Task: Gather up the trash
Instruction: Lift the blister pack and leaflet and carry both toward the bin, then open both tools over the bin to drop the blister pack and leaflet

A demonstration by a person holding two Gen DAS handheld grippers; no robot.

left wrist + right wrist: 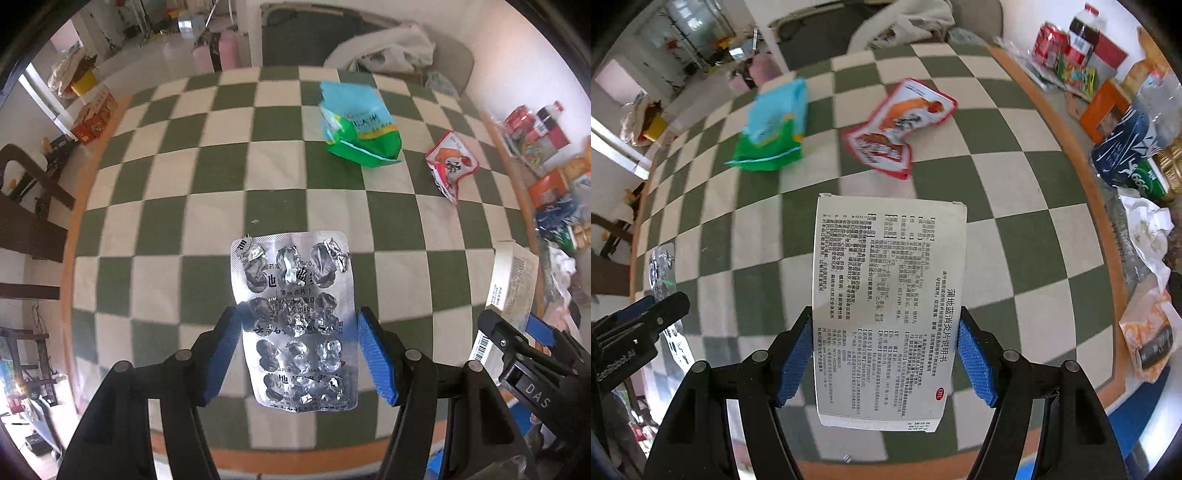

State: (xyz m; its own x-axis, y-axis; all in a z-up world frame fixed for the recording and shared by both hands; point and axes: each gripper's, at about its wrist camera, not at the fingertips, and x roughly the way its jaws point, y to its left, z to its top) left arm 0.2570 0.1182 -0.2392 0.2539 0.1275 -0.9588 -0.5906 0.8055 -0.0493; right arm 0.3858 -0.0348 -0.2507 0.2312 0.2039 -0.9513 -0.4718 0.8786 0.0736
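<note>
trash is in both claws right now. the left claw [298, 350] holds an empty pill sheet [293, 317], all silver and popped, with its blue pads pressed on the two long edges. the right claw [886, 354] holds a white medicine box [886, 306] covered in tiny print, and its pads squeeze the box sides the same way. both things look lifted up over the checkered surface [184, 221], not lying on it. two more bits of trash lie farther back on the surface: a green and blue snack bag [360, 125] and a red and white snack wrapper [450, 162], a little apart from each other. more packets and bottles sit along the right edge of the surface. i think this is the carry step, since each claw is full. no trash bin shows in either view, so the next move calls for finding where the trash goes, bringing both things there, and letting go. the pill sheet is thin and slick, so it could slip if the squeeze gets loose.
</note>
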